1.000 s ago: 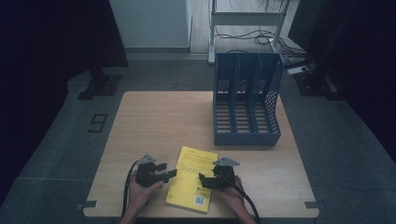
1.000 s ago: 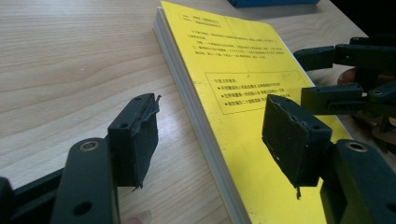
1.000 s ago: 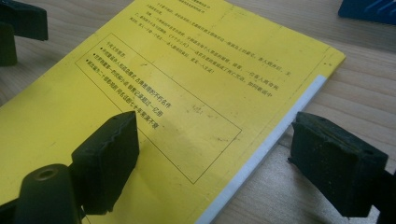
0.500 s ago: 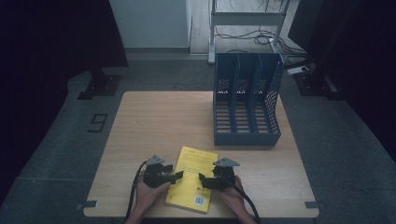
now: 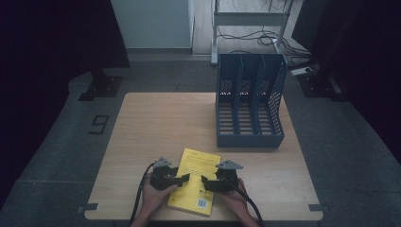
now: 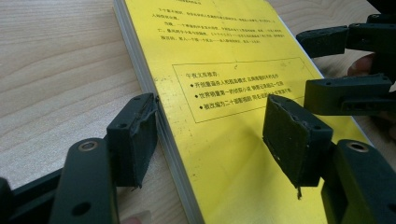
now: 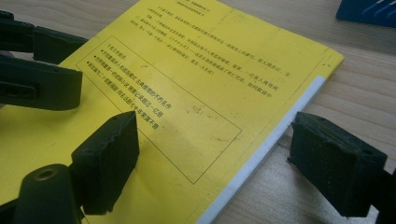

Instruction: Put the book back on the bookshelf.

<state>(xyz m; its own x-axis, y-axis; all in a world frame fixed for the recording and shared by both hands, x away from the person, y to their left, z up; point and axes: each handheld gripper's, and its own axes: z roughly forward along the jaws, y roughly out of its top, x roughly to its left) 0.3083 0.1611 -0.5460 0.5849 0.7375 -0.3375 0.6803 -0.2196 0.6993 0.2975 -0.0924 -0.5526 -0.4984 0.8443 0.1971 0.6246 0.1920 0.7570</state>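
A yellow book [image 5: 198, 163] with black print lies flat at the table's near edge. My left gripper [image 5: 186, 178] is at the book's left side, open. In the left gripper view the left gripper [image 6: 215, 140] straddles the page edge: one jaw rests on the wood against the pages, the other hangs over the yellow book [image 6: 224, 70]. My right gripper [image 5: 204, 182] is at the book's right side, open. In the right gripper view the right gripper [image 7: 224, 163] spans the white spine edge, one jaw over the yellow book [image 7: 196, 74], one over the wood.
A blue file holder [image 5: 250, 109] with three slots stands upright on the wooden table [image 5: 156, 123] at the back right; its corner [image 7: 369, 9] appears in the right gripper view. Both hands come in over the near table edge. Dark floor and stands surround the table.
My left gripper has moved right, up to the book's left edge, and now has that edge between its jaws. The right gripper and the book have stayed in place.
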